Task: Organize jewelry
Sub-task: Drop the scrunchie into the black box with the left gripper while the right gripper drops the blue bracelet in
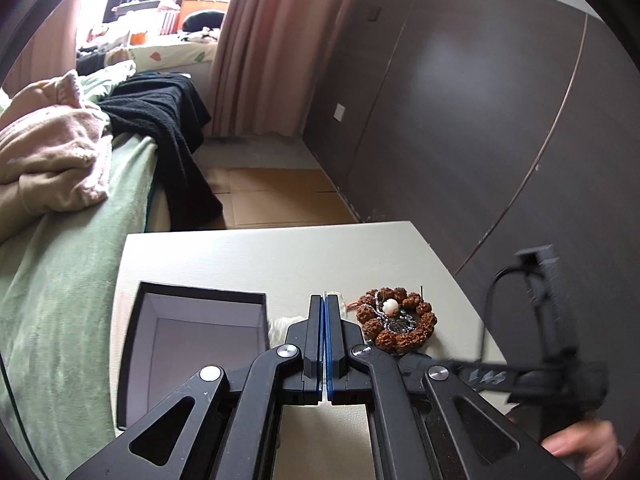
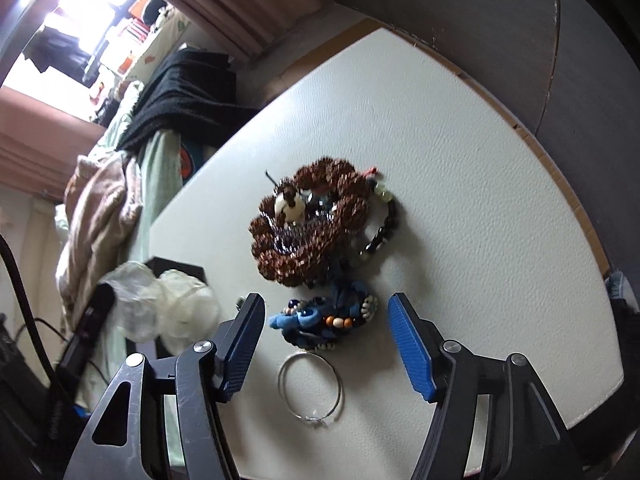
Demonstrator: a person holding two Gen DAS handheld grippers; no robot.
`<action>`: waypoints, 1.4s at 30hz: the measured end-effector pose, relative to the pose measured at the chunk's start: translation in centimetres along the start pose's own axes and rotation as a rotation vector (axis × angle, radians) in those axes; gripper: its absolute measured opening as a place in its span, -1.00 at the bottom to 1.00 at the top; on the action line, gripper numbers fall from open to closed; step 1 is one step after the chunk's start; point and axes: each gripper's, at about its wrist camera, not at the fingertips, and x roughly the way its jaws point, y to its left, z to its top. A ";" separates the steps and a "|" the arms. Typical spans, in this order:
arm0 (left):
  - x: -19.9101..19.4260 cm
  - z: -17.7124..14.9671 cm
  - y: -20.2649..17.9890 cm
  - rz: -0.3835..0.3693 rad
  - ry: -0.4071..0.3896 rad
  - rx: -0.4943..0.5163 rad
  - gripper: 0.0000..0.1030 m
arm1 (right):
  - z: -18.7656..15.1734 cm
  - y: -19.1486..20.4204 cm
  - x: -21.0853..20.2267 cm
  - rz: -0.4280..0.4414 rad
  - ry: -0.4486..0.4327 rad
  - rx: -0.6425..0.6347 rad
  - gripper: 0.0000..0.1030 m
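Note:
A brown seed-bead bracelet (image 1: 396,316) with a white bead and a chain inside it lies on the white table (image 1: 280,256). An open dark box (image 1: 200,344), empty inside, stands to its left. My left gripper (image 1: 325,300) is shut, its tips just left of the bracelet; something white and fluffy (image 1: 278,326) shows behind its fingers. In the right wrist view my right gripper (image 2: 326,312) is open above a blue beaded piece (image 2: 320,320). A silver hoop (image 2: 312,388) lies nearer. The brown bracelet (image 2: 308,224) and a dark bead bracelet (image 2: 384,228) lie beyond.
A bed (image 1: 60,280) with green cover, pink clothes and a black garment (image 1: 168,120) lies left of the table. A dark wall panel (image 1: 480,120) stands to the right. White crumpled material (image 2: 160,304) sits near the box. The right gripper's body (image 1: 552,340) shows at right.

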 end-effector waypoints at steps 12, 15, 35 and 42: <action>-3.5 0.3 2.6 0.026 -0.078 -0.068 -1.00 | -1.6 1.5 -1.7 0.060 -0.090 -0.021 -0.52; -4.7 0.5 3.6 0.039 -0.119 -0.100 -1.00 | -1.8 1.8 -3.2 0.110 -0.131 -0.049 -0.77; -6.5 1.1 7.6 0.053 -0.135 -0.262 0.46 | -1.7 10.1 -7.5 0.421 -0.292 -0.259 -0.77; -7.8 0.8 10.1 0.081 -0.147 -0.328 0.49 | -1.9 14.6 -6.2 0.470 -0.250 -0.330 -0.77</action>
